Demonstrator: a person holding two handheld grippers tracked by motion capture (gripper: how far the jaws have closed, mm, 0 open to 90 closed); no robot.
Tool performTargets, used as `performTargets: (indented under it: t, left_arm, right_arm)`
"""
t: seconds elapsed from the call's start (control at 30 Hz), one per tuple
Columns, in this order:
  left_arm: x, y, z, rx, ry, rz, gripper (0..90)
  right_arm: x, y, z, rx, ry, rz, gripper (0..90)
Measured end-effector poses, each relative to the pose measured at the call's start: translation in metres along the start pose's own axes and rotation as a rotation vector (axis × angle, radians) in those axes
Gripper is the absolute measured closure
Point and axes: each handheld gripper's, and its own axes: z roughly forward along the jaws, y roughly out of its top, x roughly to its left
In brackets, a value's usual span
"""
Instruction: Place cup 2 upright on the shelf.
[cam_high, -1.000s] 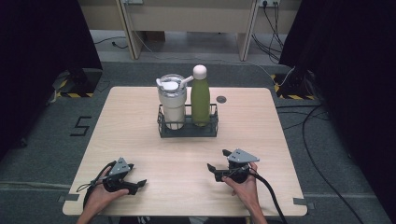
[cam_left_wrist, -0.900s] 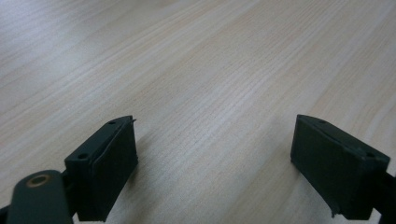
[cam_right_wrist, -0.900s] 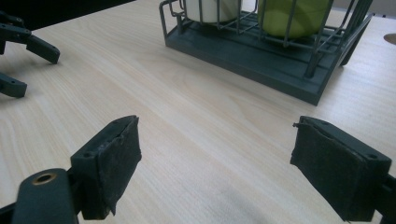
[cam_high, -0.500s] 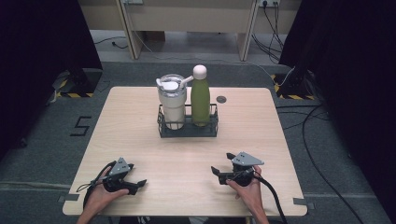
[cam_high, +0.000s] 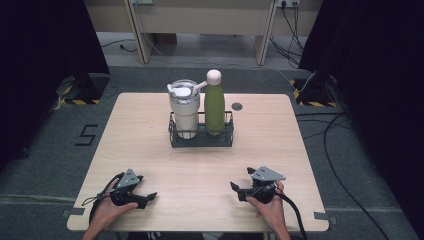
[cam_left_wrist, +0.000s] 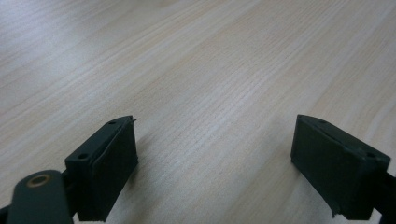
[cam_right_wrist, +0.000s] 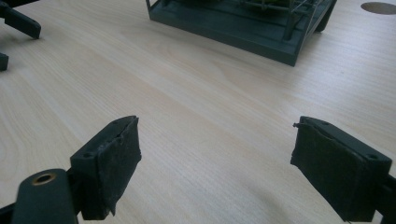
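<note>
Black grippers, grey 3-cornered plates

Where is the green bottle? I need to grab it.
In the high view, the green bottle stands upright in the black rack, right of the tumbler.

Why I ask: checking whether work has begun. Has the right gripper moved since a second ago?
Barely: the right gripper sits slightly nearer the table's front edge, jaws open and empty.

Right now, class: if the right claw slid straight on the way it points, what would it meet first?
Probably the dark wire rack. The right claw is open over bare table, and the rack's base lies ahead in the right gripper view, slightly off-centre, so it might only clip the near corner.
</note>
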Motion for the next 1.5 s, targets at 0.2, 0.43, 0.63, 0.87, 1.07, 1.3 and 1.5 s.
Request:
performTargets:
  t: [0.2,0.43,0.63,0.87,1.07,1.3,1.5]
  left_arm:
    - [0.000,0.000,0.000,0.000,0.000,0.000,13.6]
    - [0.000,0.000,0.000,-0.002,0.000,-0.002,13.6]
    - [0.000,0.000,0.000,-0.002,0.000,-0.003,13.7]
    - [0.000,0.000,0.000,-0.002,0.000,-0.002,13.7]
    - [0.000,0.000,0.000,-0.002,0.000,-0.002,13.7]
    - [0.000,0.000,0.000,-0.002,0.000,-0.002,13.7]
    - [0.000,0.000,0.000,-0.002,-0.001,-0.002,13.7]
  right_arm:
    - [-0.001,-0.002,-0.005,0.005,-0.003,0.008,15.1]
    - [-0.004,-0.007,-0.008,0.024,-0.013,0.008,15.1]
    - [-0.004,-0.009,-0.009,0.046,-0.026,0.003,15.1]
    - [-0.001,-0.011,-0.010,0.076,-0.030,-0.007,15.1]
    - [-0.001,-0.015,-0.011,0.099,-0.031,-0.011,15.1]
    - [0.000,-0.017,-0.012,0.135,-0.033,-0.006,15.2]
    - [-0.001,-0.019,-0.011,0.217,-0.048,-0.005,14.7]
